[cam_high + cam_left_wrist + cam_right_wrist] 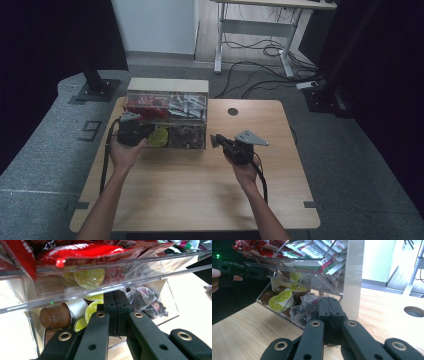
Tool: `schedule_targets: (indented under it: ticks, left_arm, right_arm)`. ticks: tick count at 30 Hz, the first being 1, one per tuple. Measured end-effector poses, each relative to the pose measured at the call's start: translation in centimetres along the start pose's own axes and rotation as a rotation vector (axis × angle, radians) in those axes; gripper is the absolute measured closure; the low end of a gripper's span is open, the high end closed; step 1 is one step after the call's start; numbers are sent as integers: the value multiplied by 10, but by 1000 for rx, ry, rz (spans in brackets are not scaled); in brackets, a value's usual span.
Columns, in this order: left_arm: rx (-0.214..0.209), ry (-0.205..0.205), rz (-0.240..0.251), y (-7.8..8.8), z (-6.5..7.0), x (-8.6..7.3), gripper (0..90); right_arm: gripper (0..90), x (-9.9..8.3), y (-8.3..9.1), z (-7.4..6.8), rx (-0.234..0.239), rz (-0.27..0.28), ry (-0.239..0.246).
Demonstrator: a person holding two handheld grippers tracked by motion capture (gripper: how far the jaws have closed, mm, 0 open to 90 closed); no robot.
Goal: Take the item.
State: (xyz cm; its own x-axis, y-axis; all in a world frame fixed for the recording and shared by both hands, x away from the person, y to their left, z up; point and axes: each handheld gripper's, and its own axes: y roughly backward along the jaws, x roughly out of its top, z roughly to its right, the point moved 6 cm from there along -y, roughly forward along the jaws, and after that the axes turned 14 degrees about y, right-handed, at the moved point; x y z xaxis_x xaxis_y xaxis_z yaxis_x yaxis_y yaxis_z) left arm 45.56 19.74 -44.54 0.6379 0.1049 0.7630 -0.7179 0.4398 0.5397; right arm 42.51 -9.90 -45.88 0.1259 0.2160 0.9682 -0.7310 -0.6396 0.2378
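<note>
Both grippers, left (131,131) and right (235,146), had fingers pressed together before the clear organizer (167,115) on the surface (200,190).

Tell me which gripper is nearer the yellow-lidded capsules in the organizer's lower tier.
Left. The left gripper sits at the clear organizer's front-left, right beside the yellow-lidded capsules. The right gripper hovers off the organizer's right end, with the tea-bag compartment between.

A clear two-tier organizer (167,117) stands at the table's far edge, holding red packets, sachets, seemingly coffee pods.
</note>
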Motion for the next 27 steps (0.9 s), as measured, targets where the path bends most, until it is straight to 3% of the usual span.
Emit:
schedule_targets:
  ticks: [27]
  left_arm:
    - [6, -4, -3, -1, 1, 0, 899]
  right_arm:
    - [890, -5, 30, 33, -83, 3, -21]
